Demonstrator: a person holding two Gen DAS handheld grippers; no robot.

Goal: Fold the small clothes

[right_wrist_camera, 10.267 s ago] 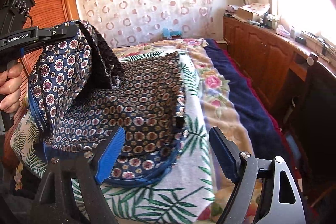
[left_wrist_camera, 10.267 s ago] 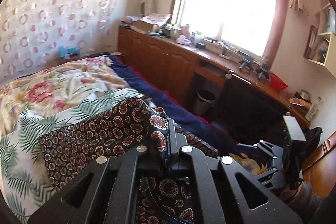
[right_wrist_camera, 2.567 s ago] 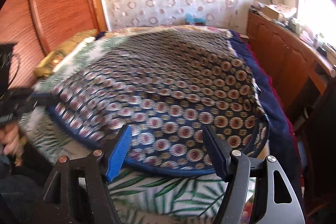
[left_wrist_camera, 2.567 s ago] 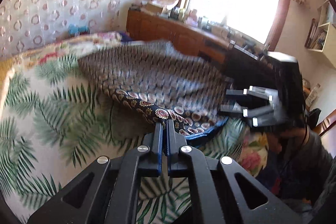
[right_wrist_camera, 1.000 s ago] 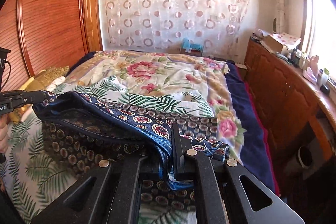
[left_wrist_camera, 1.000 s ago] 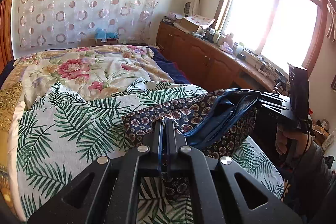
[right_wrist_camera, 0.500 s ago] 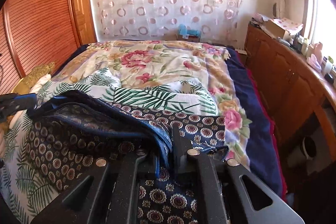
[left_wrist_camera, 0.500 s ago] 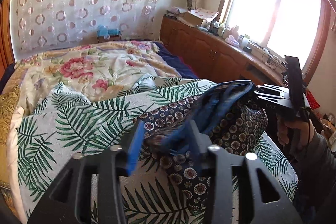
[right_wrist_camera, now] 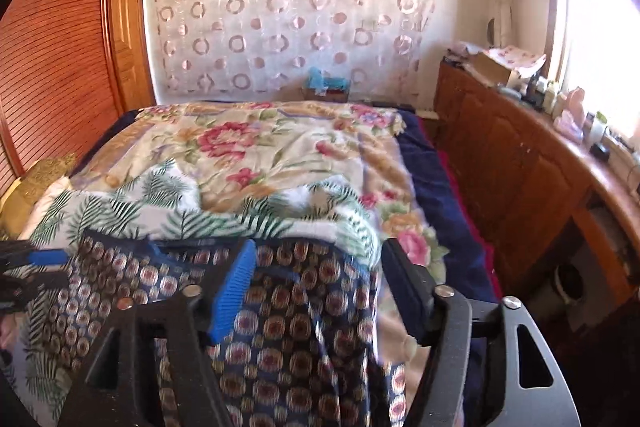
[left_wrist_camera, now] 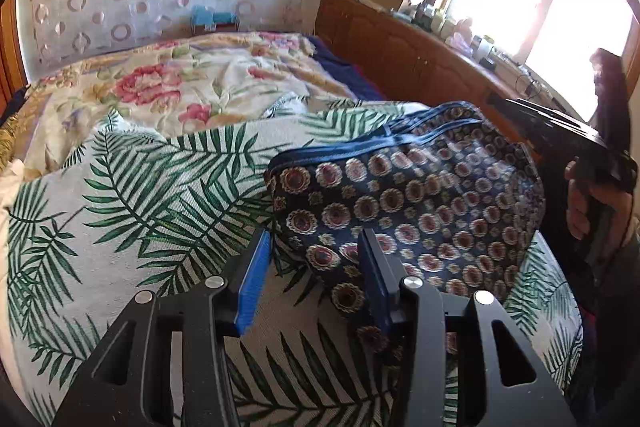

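The garment (left_wrist_camera: 404, 203), folded in a loose heap, is found on the palm-print sheet (left_wrist_camera: 152, 195). It is judged light, soft and limp; the blue-bound edge is best taken. The left gripper (left_wrist_camera: 314, 267) is parted, nothing held. The right gripper (right_wrist_camera: 316, 283) is opening, cloth between but unpressed.

No legible text, no labels, no brand marks, no numbers, no signs anywhere in either view
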